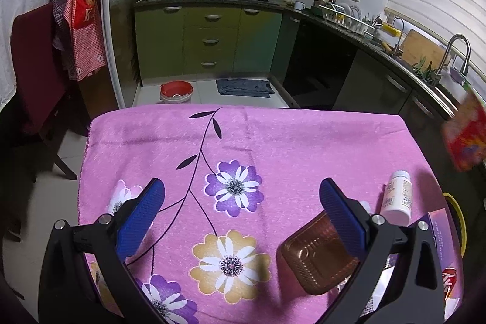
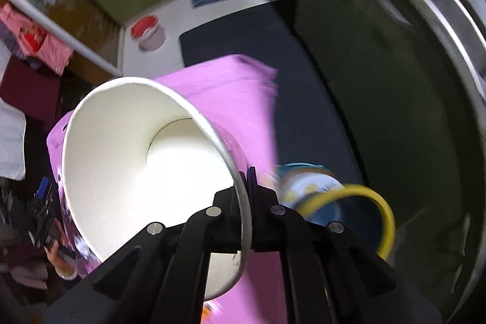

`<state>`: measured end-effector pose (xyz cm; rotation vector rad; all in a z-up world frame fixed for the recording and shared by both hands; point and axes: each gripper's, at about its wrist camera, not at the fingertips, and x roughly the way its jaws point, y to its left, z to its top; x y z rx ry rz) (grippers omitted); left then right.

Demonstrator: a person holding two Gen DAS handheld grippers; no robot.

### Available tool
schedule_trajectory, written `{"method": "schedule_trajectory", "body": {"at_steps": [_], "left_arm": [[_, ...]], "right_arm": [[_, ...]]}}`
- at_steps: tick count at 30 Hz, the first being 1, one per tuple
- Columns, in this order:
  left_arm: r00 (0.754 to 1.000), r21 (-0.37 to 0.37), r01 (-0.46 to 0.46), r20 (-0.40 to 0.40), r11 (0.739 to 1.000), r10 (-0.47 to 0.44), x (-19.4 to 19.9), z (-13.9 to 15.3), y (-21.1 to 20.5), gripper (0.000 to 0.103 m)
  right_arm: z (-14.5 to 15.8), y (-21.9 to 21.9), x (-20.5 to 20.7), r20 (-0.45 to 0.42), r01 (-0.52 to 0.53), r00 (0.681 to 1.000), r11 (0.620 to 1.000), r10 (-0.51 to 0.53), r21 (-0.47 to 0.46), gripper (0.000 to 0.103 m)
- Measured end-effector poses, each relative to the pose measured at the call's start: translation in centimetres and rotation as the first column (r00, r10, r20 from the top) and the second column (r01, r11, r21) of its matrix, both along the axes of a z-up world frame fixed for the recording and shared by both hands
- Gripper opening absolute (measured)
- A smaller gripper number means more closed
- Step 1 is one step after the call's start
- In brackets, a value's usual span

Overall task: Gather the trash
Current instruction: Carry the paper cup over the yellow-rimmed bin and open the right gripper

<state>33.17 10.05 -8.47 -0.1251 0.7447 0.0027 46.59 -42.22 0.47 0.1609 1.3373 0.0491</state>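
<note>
Right tool [image 2: 246, 172] pinches rim of paper cup [image 2: 145, 172]: white inside, empty.

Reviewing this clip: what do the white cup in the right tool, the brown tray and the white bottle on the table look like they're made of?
Cup: likely paper, matte white inside with a thin rolled rim; the right tool is shut on its wall.
Tray: seemingly thin moulded plastic, translucent brown, glossy, with ribbed walls.
Bottle: apparently opaque white plastic with a printed label, lying on the pink cloth.
</note>
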Motion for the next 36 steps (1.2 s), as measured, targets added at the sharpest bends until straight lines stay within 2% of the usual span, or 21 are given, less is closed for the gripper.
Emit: {"method": "schedule_trajectory", "body": {"at_steps": [2, 4, 6, 9, 13, 15, 20, 23, 27, 29, 34, 36], "left_arm": [[1.000, 0.009, 0.005, 0.004, 1.000, -0.005, -0.1, 0.2, -0.3, 0.097], [1.000, 0.010, 0.013, 0.010, 1.000, -0.014, -0.4, 0.3, -0.6, 0.097], [1.000, 0.015, 0.018, 0.016, 1.000, -0.018, -0.6, 0.5, -1.0, 0.097], [1.000, 0.021, 0.022, 0.020, 1.000, -0.022, -0.7, 0.7, -1.3, 0.097], [0.999, 0.023, 0.036, 0.012, 0.999, -0.036, -0.7, 0.5, -1.7, 0.097], [0.999, 0.032, 0.043, 0.011, 0.999, -0.043, -0.7, 0.4, -2.1, 0.097], [0.998, 0.042, 0.060, 0.002, 0.997, -0.060, -0.6, 0.1, -2.8, 0.097], [0.997, 0.047, 0.075, -0.012, 0.996, -0.075, -0.5, -0.3, -3.1, 0.097], [0.997, 0.052, 0.081, -0.007, 0.995, -0.080, -0.6, -0.2, -3.2, 0.097], [0.997, 0.049, 0.083, -0.004, 0.995, -0.083, -0.7, 0.0, -3.2, 0.097], [0.994, 0.048, 0.106, -0.018, 0.993, -0.105, -1.0, 0.4, -3.7, 0.097], [0.993, 0.036, 0.116, -0.024, 0.993, -0.116, -1.2, 0.7, -4.0, 0.097]], "right_arm": [[-0.1, -3.8, -2.4, -0.010, 0.067, 0.998, 0.998, -0.067, -0.012, 0.004], [-1.8, -7.5, -4.8, -0.038, 0.132, 0.991, 0.991, -0.132, -0.016, 0.004], [-5.1, -11.2, -7.2, -0.080, 0.200, 0.977, 0.980, -0.199, -0.003, 0.004], [-10.0, -14.5, -8.4, -0.132, 0.253, 0.959, 0.968, -0.251, -0.004, 0.004], [-16.0, -15.5, -8.4, -0.173, 0.277, 0.945, 0.961, -0.277, -0.021, 0.004], [-19.3, -15.9, -7.9, -0.202, 0.299, 0.935, 0.954, -0.292, 0.002, 0.005], [-24.7, -15.7, -7.0, -0.238, 0.299, 0.926, 0.954, -0.292, -0.008, 0.005], [-27.3, -15.7, -5.8, -0.251, 0.308, 0.918, 0.951, -0.308, -0.040, 0.010], [-29.2, -15.2, -4.8, -0.253, 0.307, 0.914, 0.949, -0.316, -0.077, 0.024], [-29.3, -15.0, -4.4, -0.239, 0.294, 0.919, 0.948, -0.315, -0.118, 0.027], [-27.3, -14.5, -4.1, -0.189, 0.283, 0.934, 0.950, -0.304, -0.133, 0.027], [-25.9, -14.2, -4.3, -0.159, 0.280, 0.942, 0.954, -0.295, -0.107, 0.031]]}}
